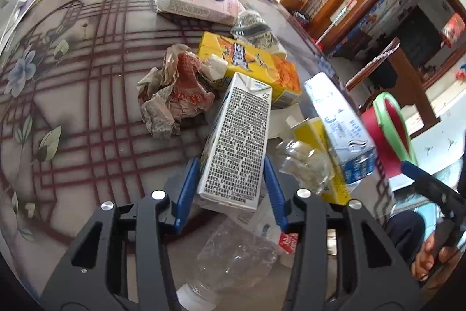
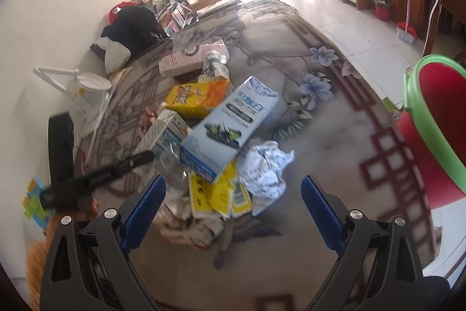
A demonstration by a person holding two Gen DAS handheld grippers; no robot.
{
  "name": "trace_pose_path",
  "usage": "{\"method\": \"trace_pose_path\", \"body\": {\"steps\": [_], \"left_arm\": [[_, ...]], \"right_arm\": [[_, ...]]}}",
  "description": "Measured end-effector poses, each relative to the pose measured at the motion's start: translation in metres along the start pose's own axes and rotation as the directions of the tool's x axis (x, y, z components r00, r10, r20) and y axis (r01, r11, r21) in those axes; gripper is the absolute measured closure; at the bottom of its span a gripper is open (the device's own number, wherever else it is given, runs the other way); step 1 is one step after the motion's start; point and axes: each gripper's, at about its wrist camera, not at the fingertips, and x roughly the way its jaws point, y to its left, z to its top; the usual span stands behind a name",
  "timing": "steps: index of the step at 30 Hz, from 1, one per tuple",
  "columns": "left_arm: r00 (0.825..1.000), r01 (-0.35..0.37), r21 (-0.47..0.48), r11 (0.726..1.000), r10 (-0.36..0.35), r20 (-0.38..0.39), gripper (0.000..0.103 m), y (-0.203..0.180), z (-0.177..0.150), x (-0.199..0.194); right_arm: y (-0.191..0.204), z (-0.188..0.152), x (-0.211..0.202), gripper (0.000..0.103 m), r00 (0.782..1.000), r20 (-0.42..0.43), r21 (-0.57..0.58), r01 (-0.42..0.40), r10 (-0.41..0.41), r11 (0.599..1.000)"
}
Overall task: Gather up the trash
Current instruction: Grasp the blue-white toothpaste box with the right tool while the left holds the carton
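Gripping: the left gripper [image 1: 231,179] has its two blue fingers [image 1: 188,188] pressed against the sides of a white carton [image 1: 237,142] with black print, near its lower end; the carton points away from the camera.
Right gripper: the right gripper [image 2: 233,212] has its fingers spread wide with nothing between them; it hovers above the near edge of the trash pile.
Cartons counted: five in the left view: the held white carton, one yellow-orange carton [image 1: 256,63] behind it, one pink carton [image 1: 198,2] farther back, one blue-and-white carton [image 1: 337,124] blurred and tilted to the right, and one flattened yellow carton [image 1: 311,133] under it.
Paper: one crumpled brown-and-red wrapper [image 1: 174,95] left of the held carton; one crumpled white paper ball [image 2: 265,168] in the right view.
Plastic: one crushed clear bottle [image 1: 230,261] below the left gripper.
Bin: one red bin with a green rim [image 2: 431,121] beside the table's [image 1: 72,107] edge, well right of the pile.
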Motion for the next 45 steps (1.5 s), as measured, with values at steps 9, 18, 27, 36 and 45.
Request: {"method": "trace_pose_path", "body": {"steps": [9, 18, 27, 36, 45], "left_arm": [[1.000, -0.007, -0.038, 0.999, 0.007, -0.009, 0.053, 0.003, -0.007, -0.003], [1.000, 0.017, -0.056, 0.998, -0.017, 0.001, 0.048, 0.002, -0.004, 0.007], [1.000, -0.001, -0.050, 0.999, 0.001, 0.003, 0.053, -0.001, -0.008, 0.015], [0.997, -0.013, -0.117, 0.993, 0.021, 0.071, 0.062, 0.012, -0.003, -0.004], [0.998, -0.037, -0.135, 0.990, 0.043, 0.040, 0.062, 0.018, -0.006, -0.001]], "right_arm": [[-0.008, 0.051, 0.064, 0.009, 0.993, -0.116, 0.141, 0.001, 0.015, 0.990], [-0.001, 0.057, 0.100, 0.017, 0.984, -0.171, 0.156, -0.027, 0.054, 0.987], [0.000, 0.054, 0.083, 0.051, 0.985, -0.142, 0.124, -0.083, 0.101, 0.989], [0.011, 0.036, 0.045, 0.055, 0.986, -0.101, 0.031, -0.127, 0.130, 0.991], [0.026, 0.013, 0.059, 0.030, 0.984, -0.180, -0.125, -0.014, -0.009, 0.992]]}}
